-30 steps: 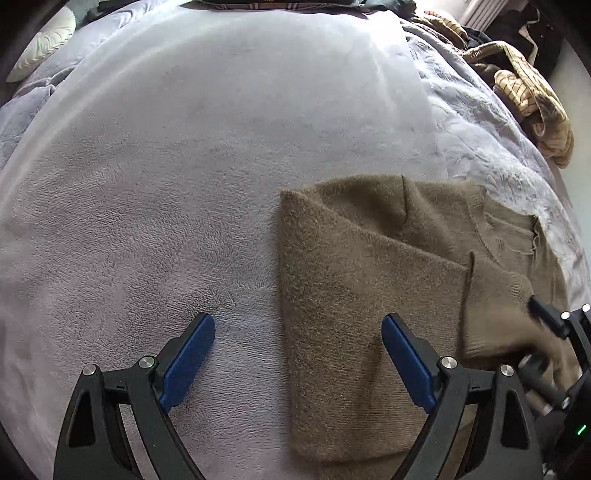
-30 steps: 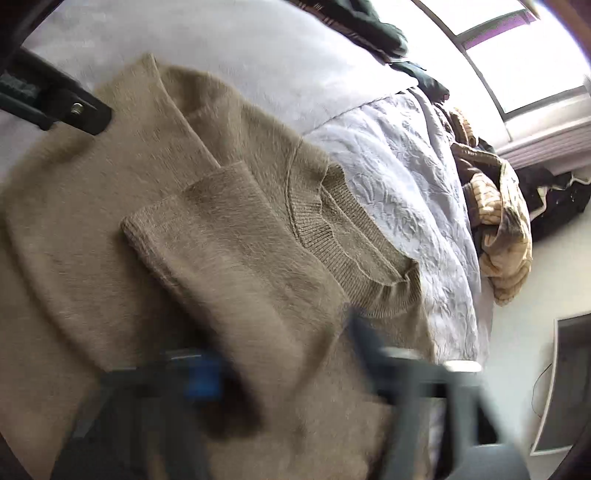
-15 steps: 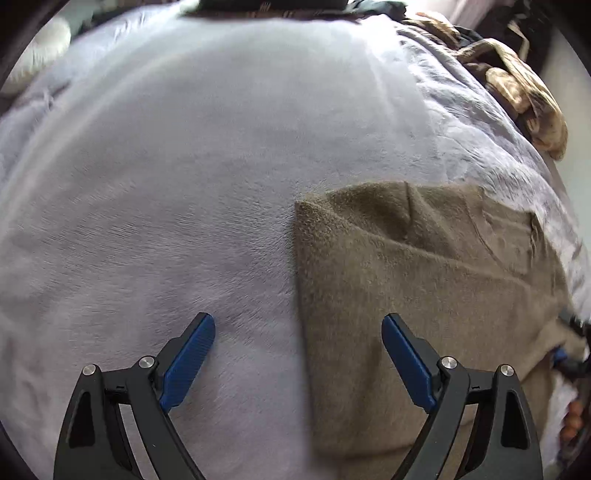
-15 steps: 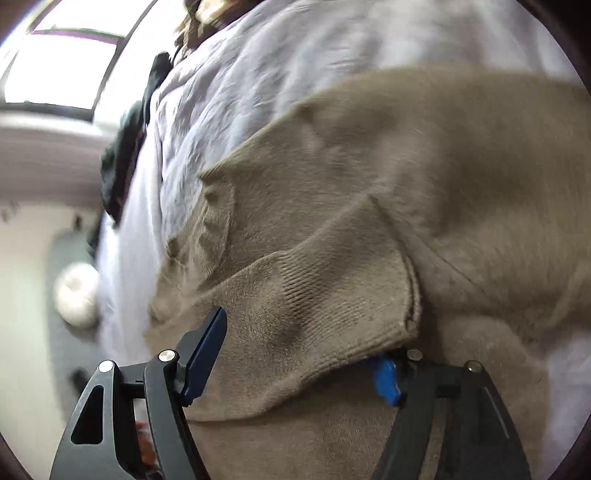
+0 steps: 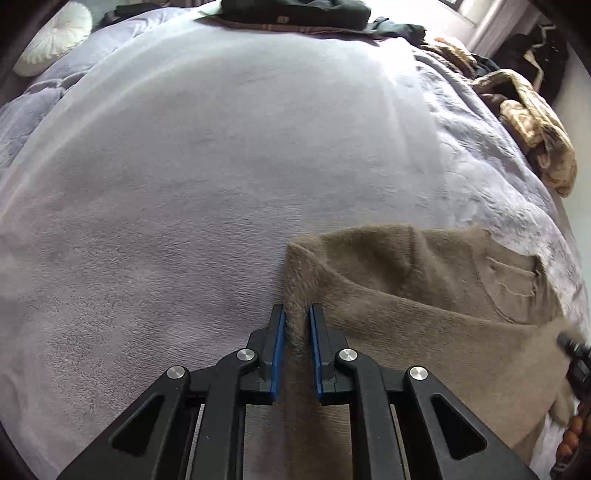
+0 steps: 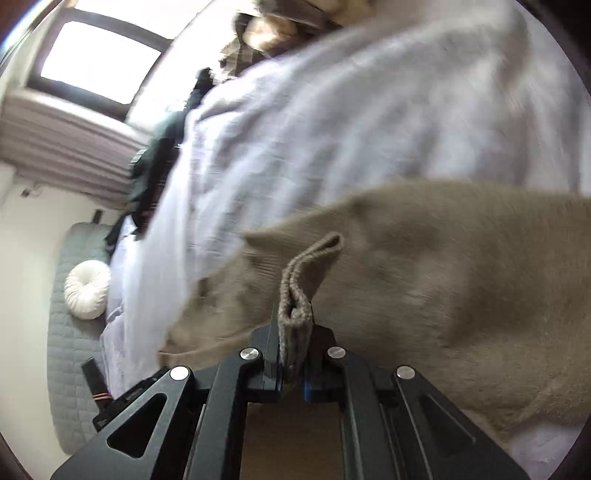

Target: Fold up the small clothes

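A tan knit sweater lies partly folded on a lilac fleece blanket, with its neckline at the right. My left gripper is shut on the sweater's left folded edge. In the right wrist view the sweater fills the right half and my right gripper is shut on its ribbed sleeve cuff, which stands up between the jaws. A bit of the right gripper shows at the left wrist view's right edge.
A brown patterned garment lies at the bed's right edge. Dark clothes lie at the far end. A round white cushion sits at the far left; it also shows in the right wrist view. A window is beyond the bed.
Both grippers have gone from open to shut. The left closed on the sweater's left edge. The right closed on the sleeve cuff and swung round.
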Action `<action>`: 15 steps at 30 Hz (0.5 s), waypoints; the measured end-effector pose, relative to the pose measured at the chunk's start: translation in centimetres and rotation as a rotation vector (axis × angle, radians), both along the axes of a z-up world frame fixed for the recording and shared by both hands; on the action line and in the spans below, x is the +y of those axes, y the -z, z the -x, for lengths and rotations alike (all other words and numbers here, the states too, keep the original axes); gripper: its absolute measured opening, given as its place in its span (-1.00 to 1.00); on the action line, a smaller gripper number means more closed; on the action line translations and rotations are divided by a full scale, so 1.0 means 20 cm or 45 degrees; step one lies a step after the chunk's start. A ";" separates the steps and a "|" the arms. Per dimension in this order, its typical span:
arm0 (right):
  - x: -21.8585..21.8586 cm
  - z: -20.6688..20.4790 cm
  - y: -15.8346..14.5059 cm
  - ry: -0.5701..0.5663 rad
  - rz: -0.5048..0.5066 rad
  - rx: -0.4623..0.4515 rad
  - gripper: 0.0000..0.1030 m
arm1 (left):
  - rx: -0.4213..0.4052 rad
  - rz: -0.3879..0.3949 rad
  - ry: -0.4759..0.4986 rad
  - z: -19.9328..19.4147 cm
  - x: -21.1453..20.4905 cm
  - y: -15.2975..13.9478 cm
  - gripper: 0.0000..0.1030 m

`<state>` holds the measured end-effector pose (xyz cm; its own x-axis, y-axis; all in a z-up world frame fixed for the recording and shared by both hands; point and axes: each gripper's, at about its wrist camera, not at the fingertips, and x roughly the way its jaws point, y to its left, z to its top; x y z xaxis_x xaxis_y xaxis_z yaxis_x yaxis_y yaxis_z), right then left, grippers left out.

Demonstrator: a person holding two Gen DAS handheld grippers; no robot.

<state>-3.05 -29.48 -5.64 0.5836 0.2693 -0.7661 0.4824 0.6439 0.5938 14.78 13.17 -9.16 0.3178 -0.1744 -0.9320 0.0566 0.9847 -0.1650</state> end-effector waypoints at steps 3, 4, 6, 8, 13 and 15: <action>-0.05 0.07 0.17 0.069 -0.066 0.153 -0.83 | -0.005 -0.016 -0.039 0.00 0.02 -0.03 -0.71; -0.06 0.10 0.18 0.092 -0.098 0.138 -0.79 | -0.017 -0.049 -0.027 0.01 0.02 -0.06 -0.70; -0.05 0.18 0.16 0.145 -0.115 0.132 -0.63 | -0.043 -0.138 0.022 0.06 0.04 -0.12 -0.70; -0.01 0.22 0.14 0.153 -0.130 0.141 -0.36 | -0.038 -0.128 0.080 0.12 0.08 -0.15 -0.70; 0.32 0.23 0.12 -0.056 -0.327 0.102 0.09 | 0.024 -0.055 0.146 0.26 0.13 -0.18 -0.70; 0.56 0.18 0.15 -0.172 -0.438 0.090 0.09 | 0.028 -0.074 0.135 0.31 0.14 -0.18 -0.70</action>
